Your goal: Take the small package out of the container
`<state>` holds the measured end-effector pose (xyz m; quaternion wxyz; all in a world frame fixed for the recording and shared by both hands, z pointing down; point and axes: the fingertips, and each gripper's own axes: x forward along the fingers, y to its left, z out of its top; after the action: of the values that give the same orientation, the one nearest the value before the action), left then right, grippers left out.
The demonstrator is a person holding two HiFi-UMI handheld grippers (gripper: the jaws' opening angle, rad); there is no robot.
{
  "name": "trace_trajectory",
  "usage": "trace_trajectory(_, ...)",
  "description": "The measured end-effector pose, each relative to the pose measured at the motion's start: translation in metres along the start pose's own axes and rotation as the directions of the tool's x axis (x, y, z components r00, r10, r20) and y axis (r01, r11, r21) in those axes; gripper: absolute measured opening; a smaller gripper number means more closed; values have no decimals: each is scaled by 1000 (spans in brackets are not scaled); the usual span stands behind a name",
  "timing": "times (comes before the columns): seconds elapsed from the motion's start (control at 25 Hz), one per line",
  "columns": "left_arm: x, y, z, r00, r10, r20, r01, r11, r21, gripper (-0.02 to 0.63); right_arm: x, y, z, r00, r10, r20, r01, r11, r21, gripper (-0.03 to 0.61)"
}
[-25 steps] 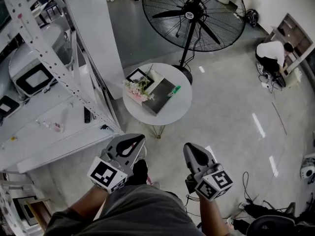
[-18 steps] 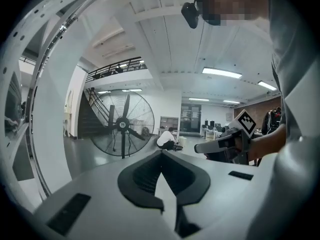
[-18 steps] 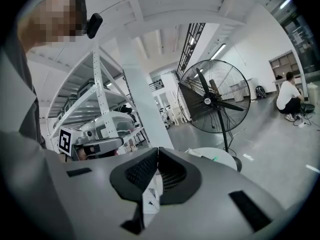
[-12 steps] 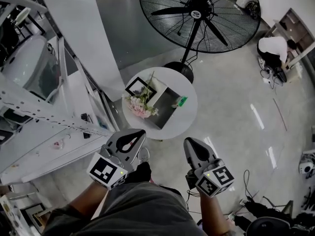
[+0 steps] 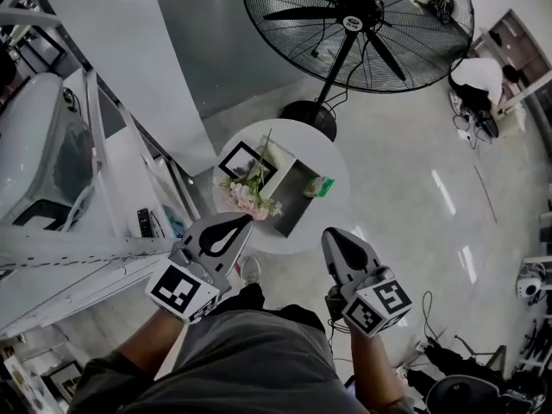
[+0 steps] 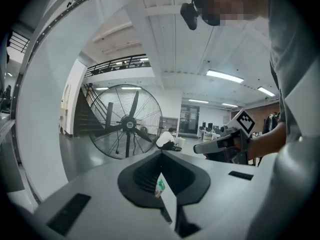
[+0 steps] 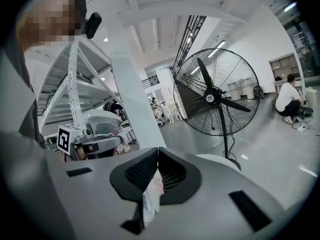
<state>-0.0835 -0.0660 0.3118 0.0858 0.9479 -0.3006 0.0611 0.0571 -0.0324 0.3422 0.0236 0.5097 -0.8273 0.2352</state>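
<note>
A small green package [image 5: 321, 185] lies at the right end of a dark, open container [image 5: 295, 198] on a round white table [image 5: 332, 158]. My left gripper [image 5: 246, 220] is shut and empty, with its tip over the table's near edge beside the pink flowers [image 5: 251, 199]. Just short of the table, my right gripper [image 5: 329, 233] is also shut and empty. In the left gripper view the green package [image 6: 159, 186] shows through the gap behind the closed jaws. Pink flowers [image 7: 155, 183] show the same way in the right gripper view.
A large floor fan [image 5: 355, 22] stands just behind the table, its round base [image 5: 306, 115] on the floor. White metal shelving [image 5: 82, 240] runs along the left. A framed picture [image 5: 245, 160] lies on the table. A person [image 5: 473, 76] crouches far right. Cables [image 5: 448, 365] lie lower right.
Both grippers have moved forward to the round table, which now sits closer and lower in the head view. Their jaws have stayed shut.
</note>
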Motion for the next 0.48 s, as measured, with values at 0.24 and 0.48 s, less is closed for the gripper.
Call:
trace_trajectory(0.24, 8, 19, 0, 1000, 15, 8, -15, 1000, -5, 14, 20, -11, 4, 1000, -7, -21, 7, 1000, -1, 21)
trace_trajectory(0.48, 20, 28, -12, 999, 44, -25, -44, 999, -17, 14, 38, -46, -3, 997, -54, -54, 54, 998, 14, 23)
